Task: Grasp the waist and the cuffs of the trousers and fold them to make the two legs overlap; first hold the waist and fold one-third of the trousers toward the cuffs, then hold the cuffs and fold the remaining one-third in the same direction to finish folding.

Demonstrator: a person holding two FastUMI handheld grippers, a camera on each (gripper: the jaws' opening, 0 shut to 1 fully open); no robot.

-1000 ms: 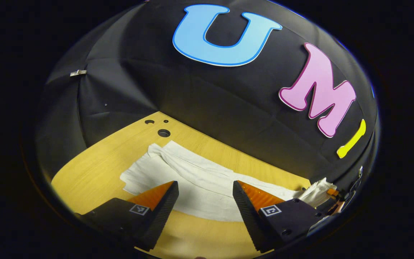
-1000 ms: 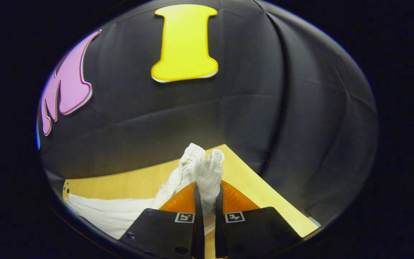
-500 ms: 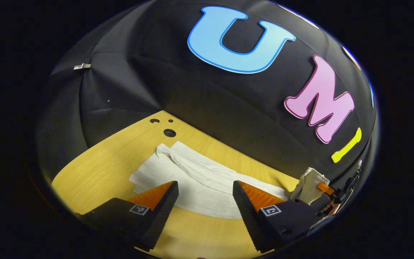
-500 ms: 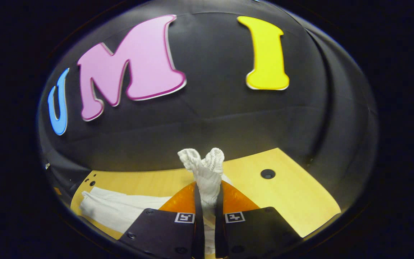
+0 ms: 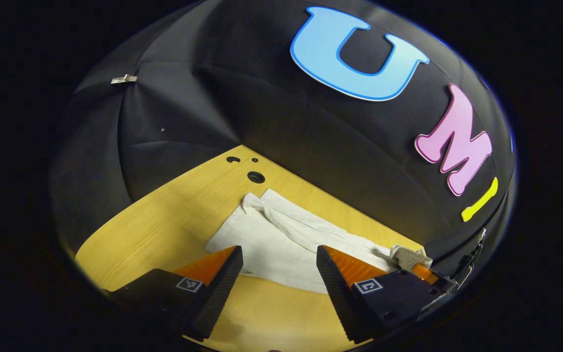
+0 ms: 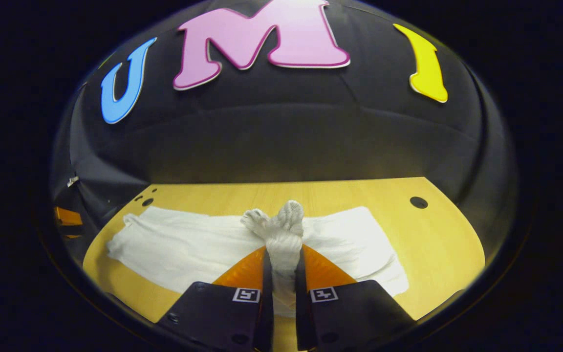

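White trousers [image 5: 271,239] lie flat on the wooden table [image 5: 164,220], waist end toward the table's holes. My left gripper [image 5: 279,266] hovers open just before their near edge, with nothing between its fingers. My right gripper [image 6: 283,252] is shut on the ribbed cuffs [image 6: 284,227], which stick up bunched above its fingertips. It holds them lifted over the middle of the spread trousers [image 6: 188,244]. In the left gripper view the right gripper [image 5: 425,271] sits at the far right with the cuffs [image 5: 408,256] in it.
Round holes [image 5: 255,177] mark the table's far left corner, and another hole [image 6: 418,201] lies at the far right. The black cloth wall runs close behind the table's back edge. Bare wood [image 6: 438,244] lies right of the trousers. An edge of the left gripper [image 6: 66,217] shows at the left.
My right gripper has swung left with the cuffs, from the table's right corner to over the middle of the trousers. The left gripper stayed open and turned slightly left.
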